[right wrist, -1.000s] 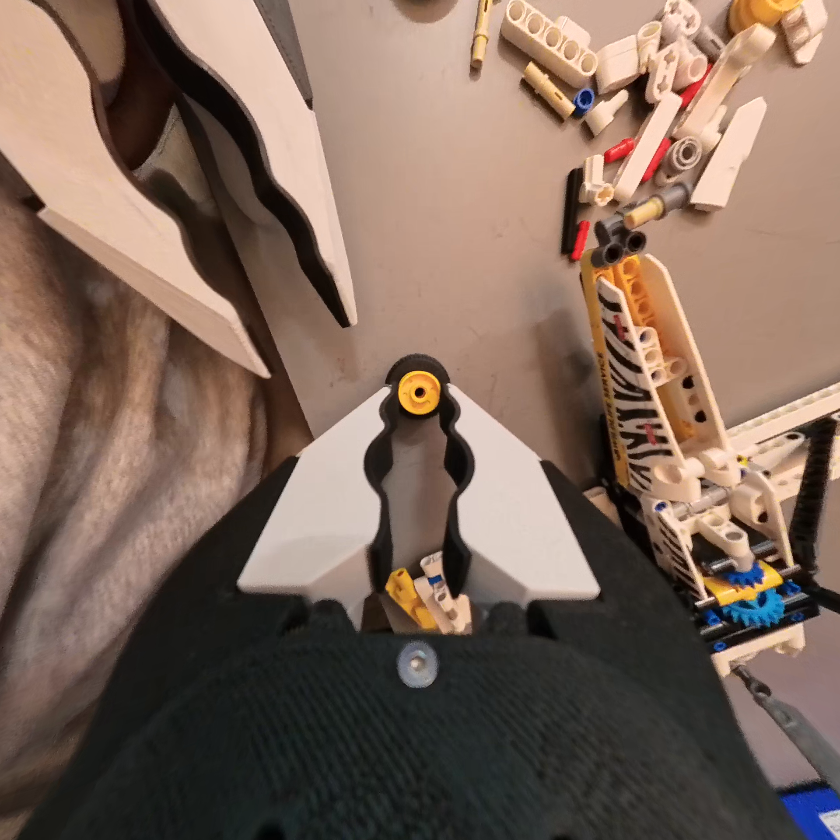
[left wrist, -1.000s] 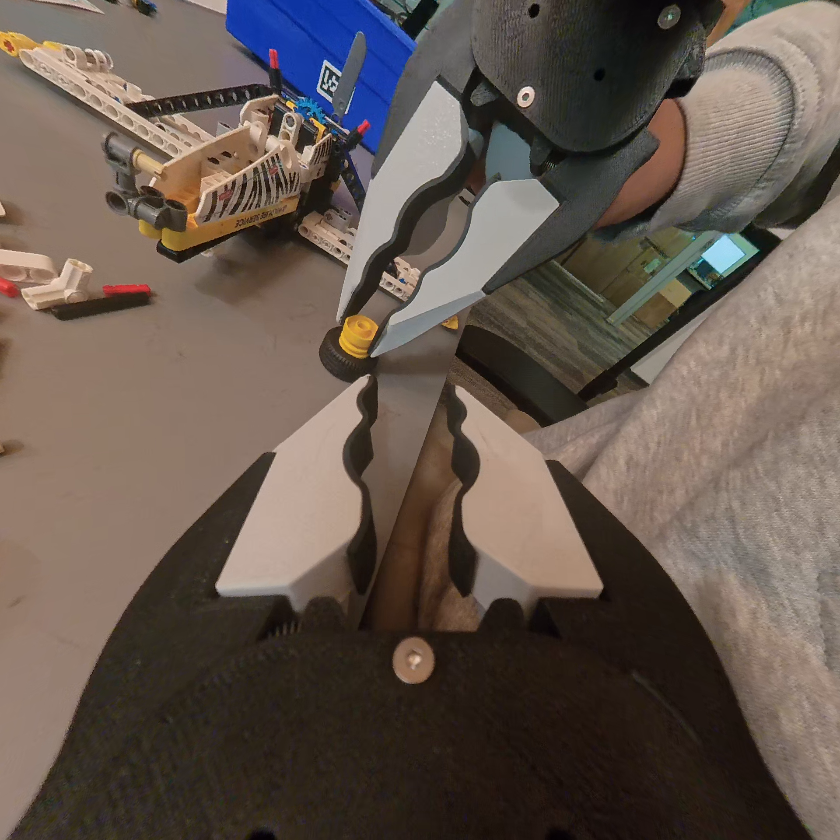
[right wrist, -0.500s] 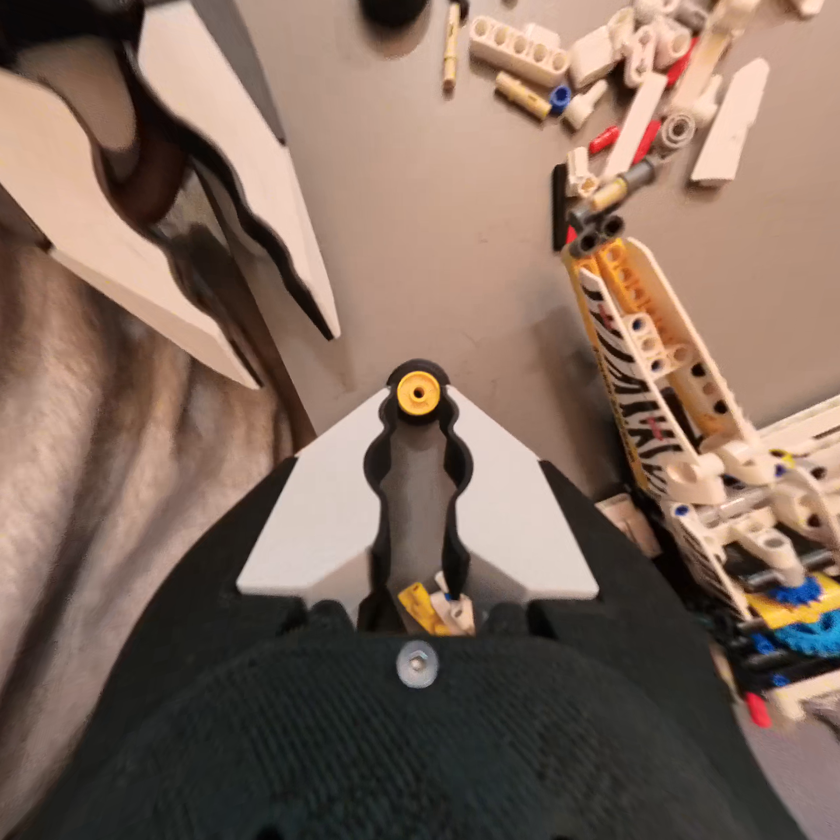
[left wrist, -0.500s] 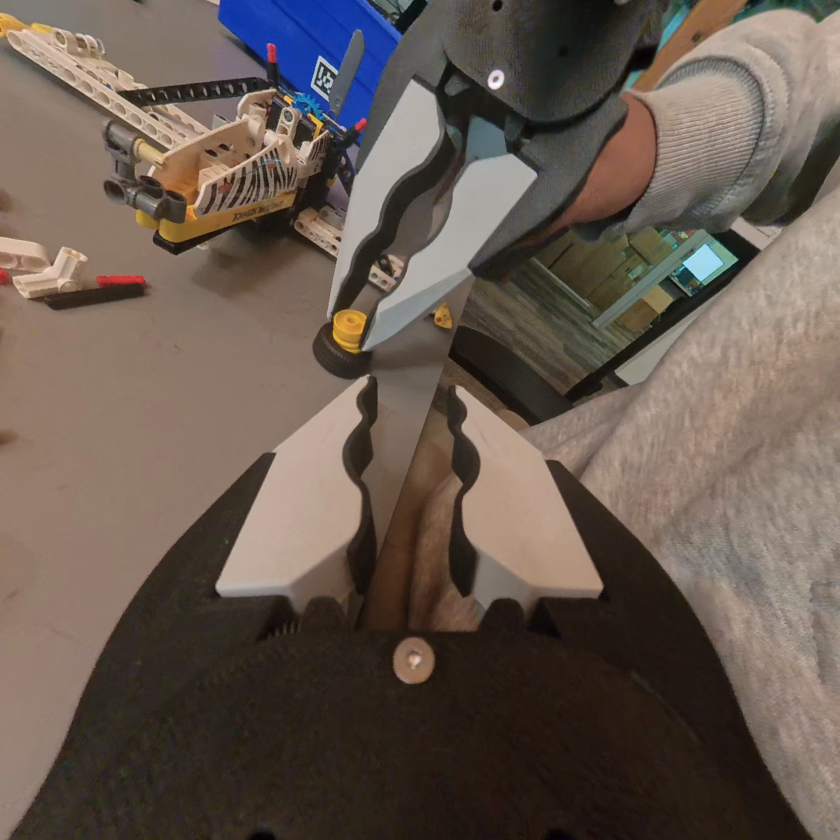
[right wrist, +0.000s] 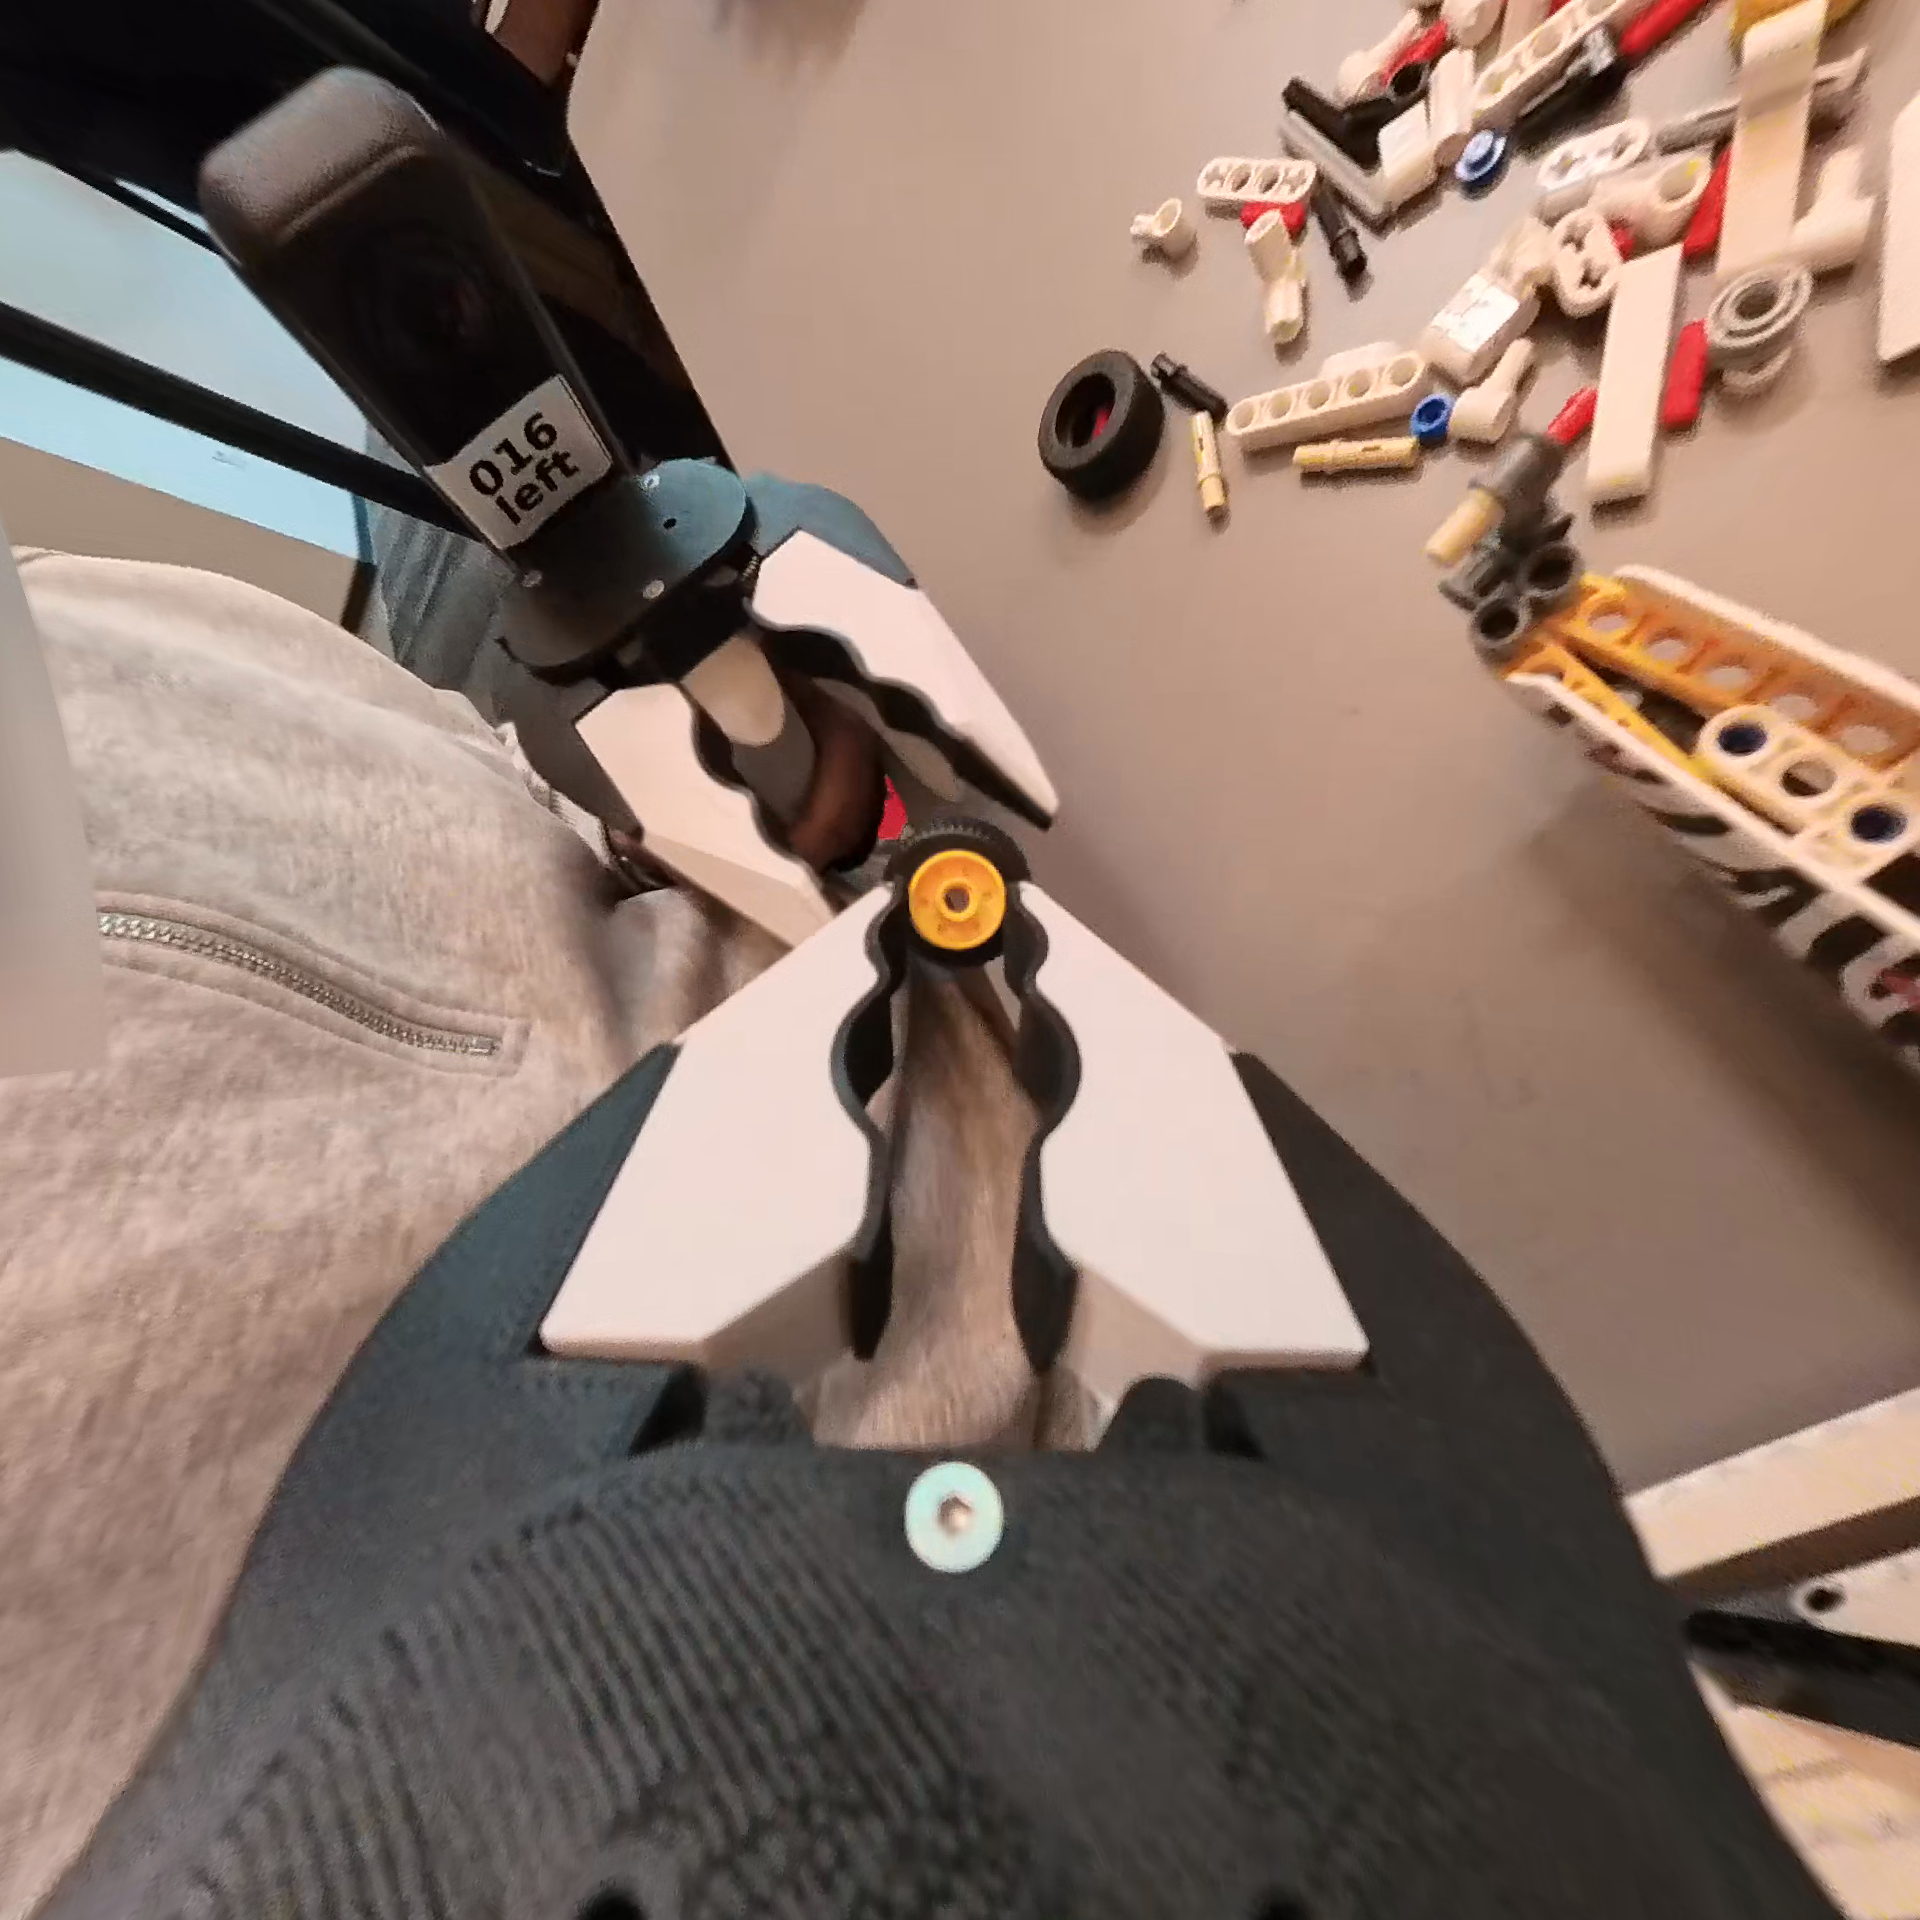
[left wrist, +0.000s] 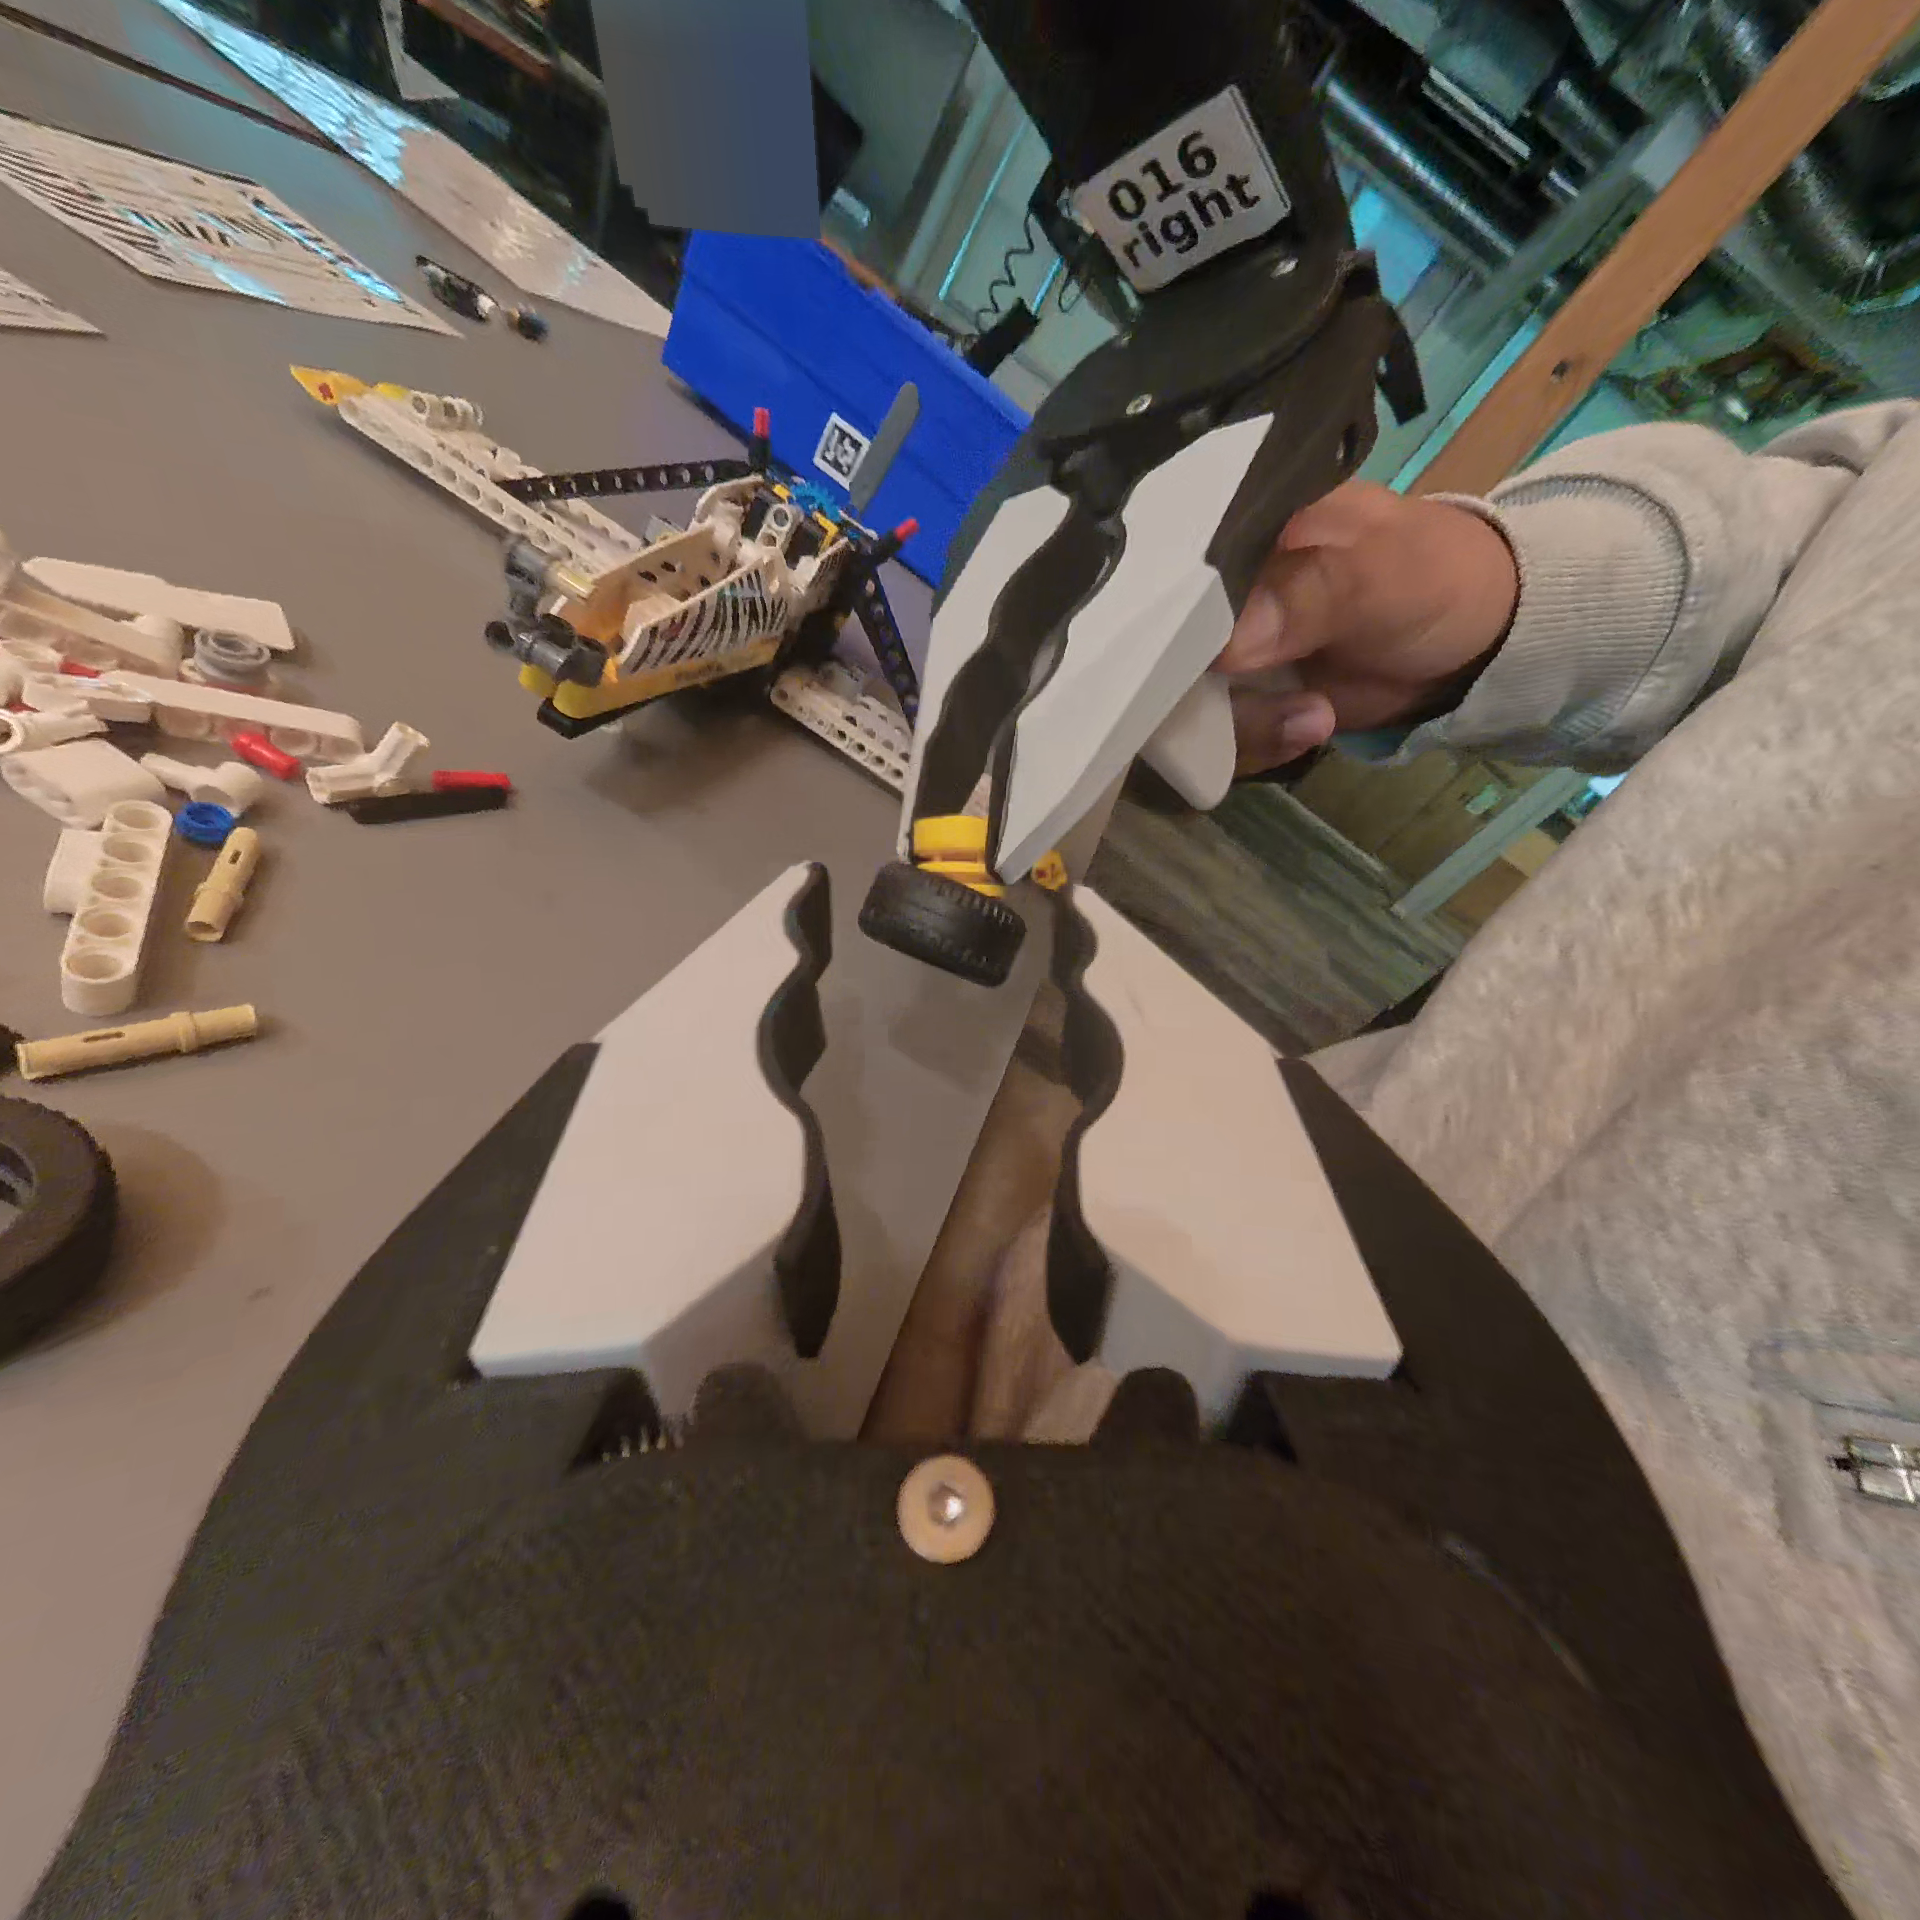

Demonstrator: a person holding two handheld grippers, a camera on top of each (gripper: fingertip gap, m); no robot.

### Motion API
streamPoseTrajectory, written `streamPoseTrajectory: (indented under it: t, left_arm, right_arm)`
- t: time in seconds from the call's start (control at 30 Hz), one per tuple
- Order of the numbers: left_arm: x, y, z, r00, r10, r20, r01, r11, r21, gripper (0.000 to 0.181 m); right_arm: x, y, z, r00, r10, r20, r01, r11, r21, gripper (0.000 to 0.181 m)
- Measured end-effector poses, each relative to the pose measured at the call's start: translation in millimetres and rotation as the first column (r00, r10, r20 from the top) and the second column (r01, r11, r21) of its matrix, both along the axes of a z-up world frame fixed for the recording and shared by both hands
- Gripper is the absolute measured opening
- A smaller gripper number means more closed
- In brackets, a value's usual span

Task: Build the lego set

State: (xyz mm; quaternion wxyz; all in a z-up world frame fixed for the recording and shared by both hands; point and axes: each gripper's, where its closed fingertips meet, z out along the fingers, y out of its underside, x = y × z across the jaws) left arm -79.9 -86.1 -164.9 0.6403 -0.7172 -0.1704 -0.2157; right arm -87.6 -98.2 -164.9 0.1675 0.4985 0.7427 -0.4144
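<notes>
The wheel (left wrist: 943, 920), clamped by its yellow hub in the right gripper (left wrist: 961, 844), has been lifted off the desk (left wrist: 436, 956) to between the spread, empty fingers of the left gripper (left wrist: 940, 904), probably for a handover or regrip.

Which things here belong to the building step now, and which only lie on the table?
In use:
- right tool
- small wheel with yellow hub
- left tool, open around it

Lying about:
- loose tyre
- white beams
- blue box
- half-built model
</notes>
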Motion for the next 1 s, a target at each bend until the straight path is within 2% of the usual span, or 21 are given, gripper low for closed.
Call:
streamPoseTrajectory:
  t: [0.07, 0.17, 0.27, 0.4, 0.63, 0.8, 0.9, 1.0]
  left_arm:
    - [5.6, 1.8, -2.6, 0.999, -0.020, -0.038, 0.020, 1.000, -0.019, 0.030]
    - [10.3, 3.9, -7.5, 0.995, -0.032, -0.092, 0.026, 0.998, -0.057, 0.030]
    - [6.9, 3.6, -22.5, 0.990, -0.022, -0.136, 0.000, 0.987, -0.159, 0.030]
    - [-0.5, 1.9, -24.1, 0.991, 0.020, -0.130, -0.043, 0.984, -0.174, 0.030]
    - [-6.9, -1.5, -29.7, 0.993, 0.044, -0.113, -0.069, 0.973, -0.221, 0.030]
    - [-9.8, -5.9, -26.6, 0.992, 0.047, -0.117, -0.074, 0.969, -0.237, 0.052]
    - [-15.0, -13.0, -19.2, 0.990, 0.052, -0.130, -0.081, 0.970, -0.229, 0.053]
    - [-8.2, -16.9, -20.6, 0.993, -0.011, -0.118, -0.019, 0.967, -0.253, 0.052]
  right_arm:
    - [3.9, -0.3, -1.0, 1.000, 0.001, 0.015, -0.001, 1.000, -0.010, 0.016]
    - [8.5, 1.7, -4.6, 1.000, 0.008, 0.020, -0.008, 1.000, 0.015, 0.016]
    - [7.1, 4.6, -2.9, 1.000, -0.020, 0.015, 0.020, 1.000, 0.012, 0.016]
    - [2.3, 18.3, -8.3, 0.998, -0.058, -0.016, 0.059, 0.996, 0.065, 0.016]
    - [9.7, 19.8, -26.7, 0.992, 0.060, -0.110, -0.030, 0.966, 0.256, 0.016]
    - [8.2, 20.3, -25.8, 0.989, 0.074, -0.124, -0.037, 0.960, 0.277, 0.016]
    - [7.4, 19.2, -25.0, 0.989, 0.074, -0.128, -0.037, 0.962, 0.271, 0.016]
    - [7.2, 16.6, -25.0, 0.988, 0.083, -0.132, -0.044, 0.961, 0.273, 0.016]
